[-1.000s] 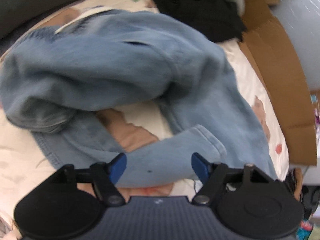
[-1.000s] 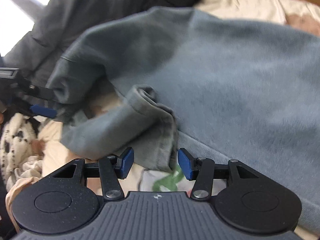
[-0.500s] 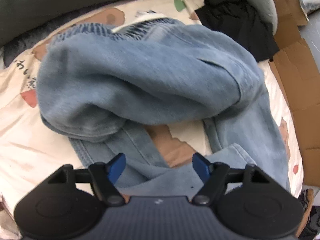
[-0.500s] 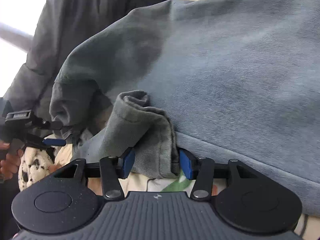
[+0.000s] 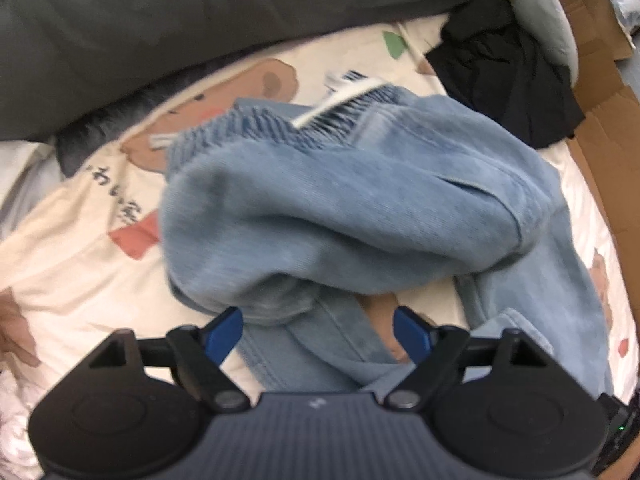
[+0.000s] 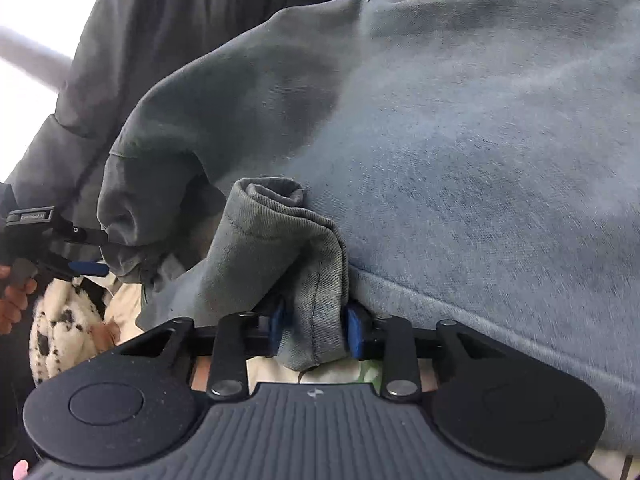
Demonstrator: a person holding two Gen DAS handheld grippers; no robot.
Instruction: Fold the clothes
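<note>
Your right gripper (image 6: 314, 330) pinches the jeans (image 5: 360, 208) hem; your left gripper (image 5: 318, 334) hangs spread above them on the bedsheet (image 5: 72, 264).

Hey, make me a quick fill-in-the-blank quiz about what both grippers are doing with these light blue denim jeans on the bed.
1. The right gripper is ____ on a bunched hem of the light blue denim jeans.
2. The left gripper has its jaws ____.
3. The jeans lie on a cream cartoon-print ____.
4. Beyond the jeans lies a crumpled ____ garment.

Missing words: shut; open; bedsheet; black
</note>
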